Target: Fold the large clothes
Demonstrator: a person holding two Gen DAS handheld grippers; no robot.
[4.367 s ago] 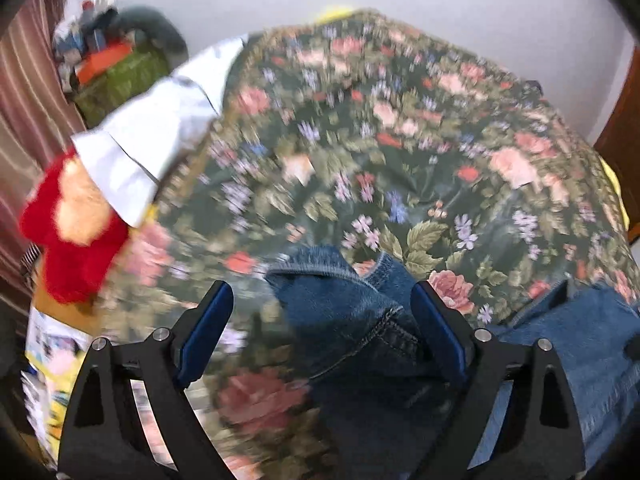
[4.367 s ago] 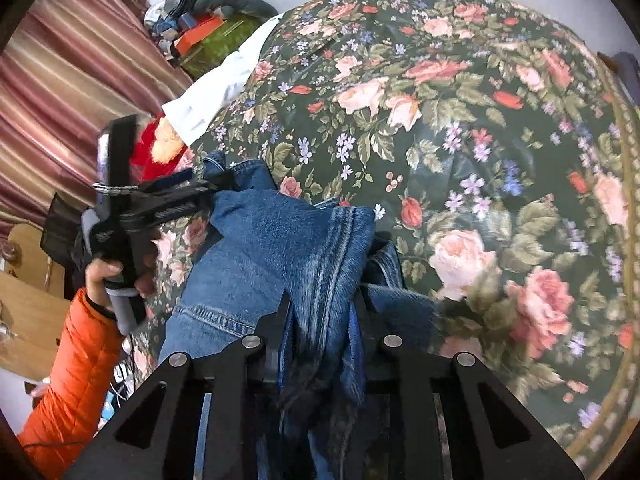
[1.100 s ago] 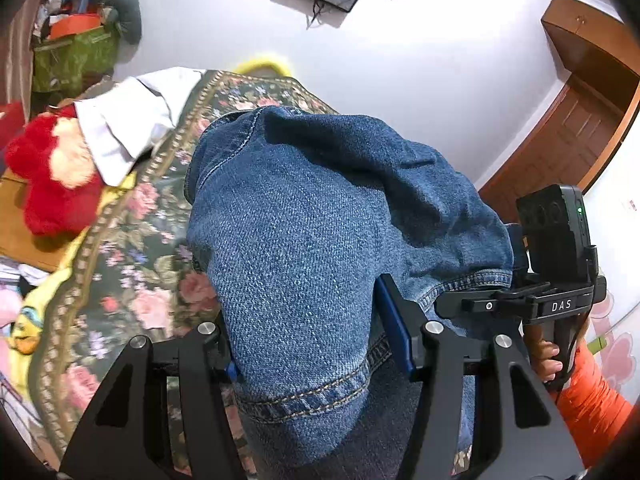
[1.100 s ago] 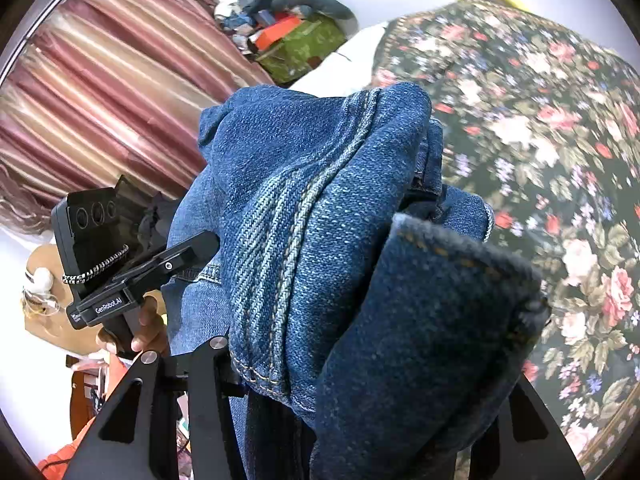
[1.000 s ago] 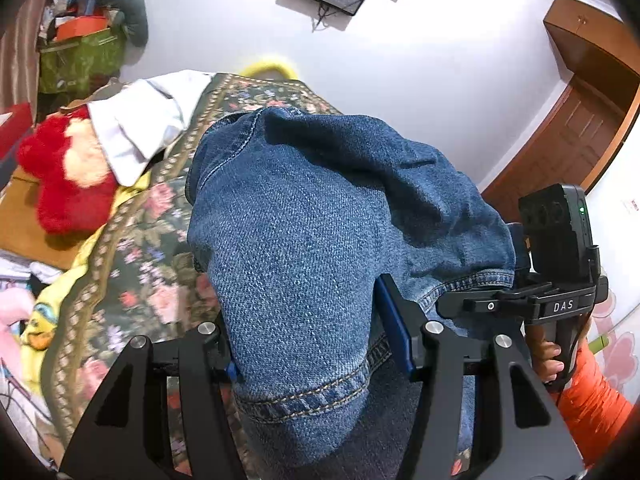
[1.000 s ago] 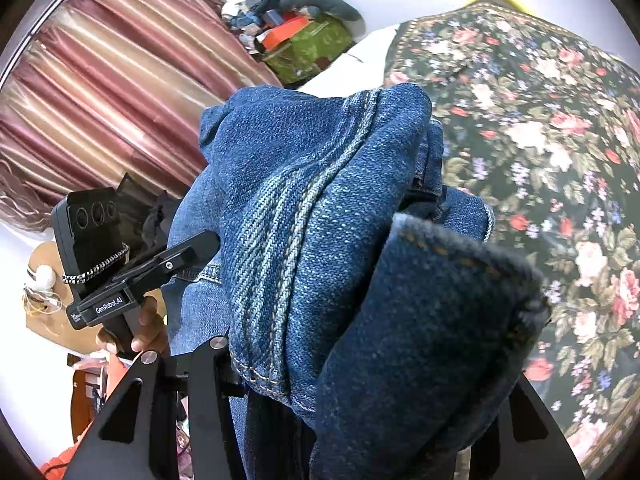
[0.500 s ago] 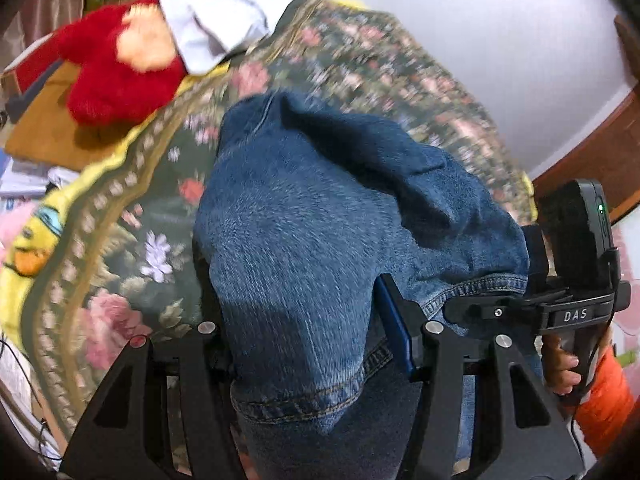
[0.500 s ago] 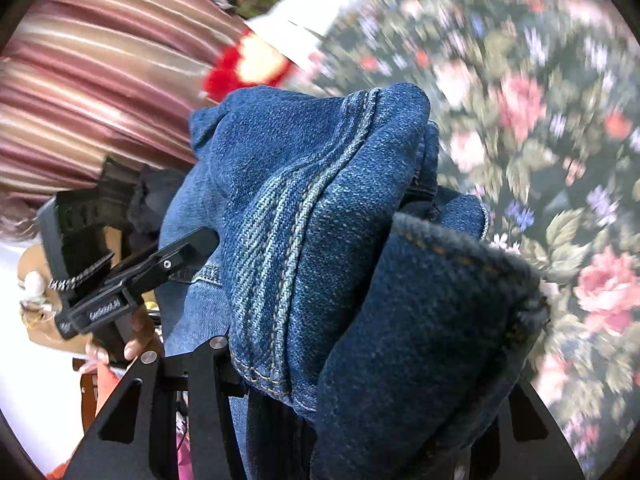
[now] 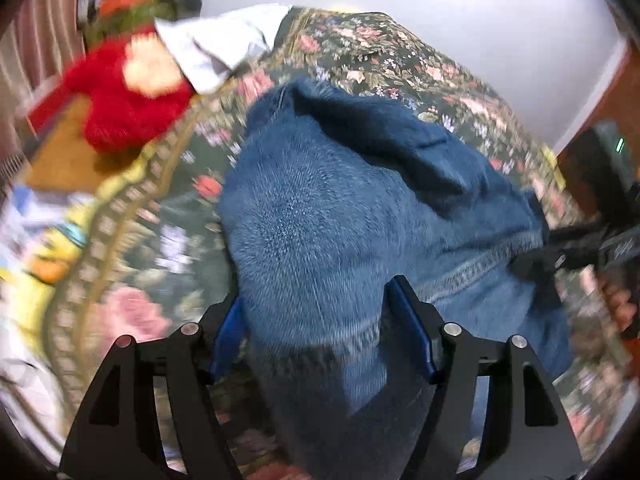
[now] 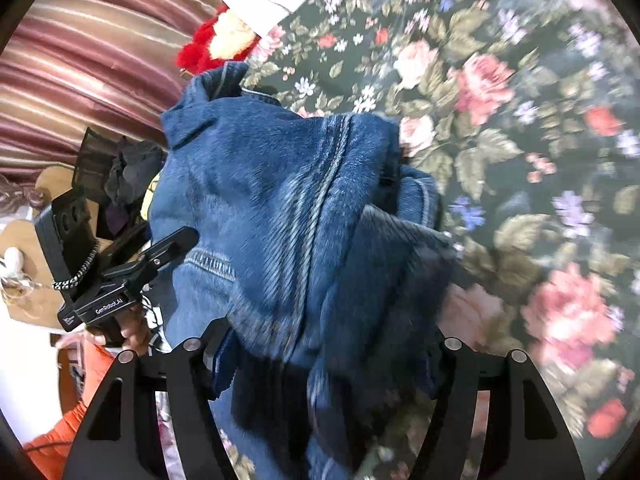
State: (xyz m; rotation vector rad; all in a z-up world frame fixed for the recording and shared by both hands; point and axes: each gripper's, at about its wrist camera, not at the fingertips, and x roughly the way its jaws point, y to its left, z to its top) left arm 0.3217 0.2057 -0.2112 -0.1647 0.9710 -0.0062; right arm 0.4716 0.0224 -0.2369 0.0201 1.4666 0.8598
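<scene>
Both grippers, left gripper (image 9: 322,332) and right gripper (image 10: 328,354), are opening around the jeans (image 9: 340,208), letting the fold drop onto the floral bedspread (image 10: 520,120); smoothing looks next.

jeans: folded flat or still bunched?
Bunched. The jeans sit in a rumpled heap on the floral bedspread, denim between both opening claws.

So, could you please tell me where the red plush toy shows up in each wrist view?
Left wrist: the red plush toy lies upper left, beside the white cloth.
Right wrist: the toy sits at top, left of centre, partly behind the jeans.
Shared landmark: the white cloth touching the toy.
</scene>
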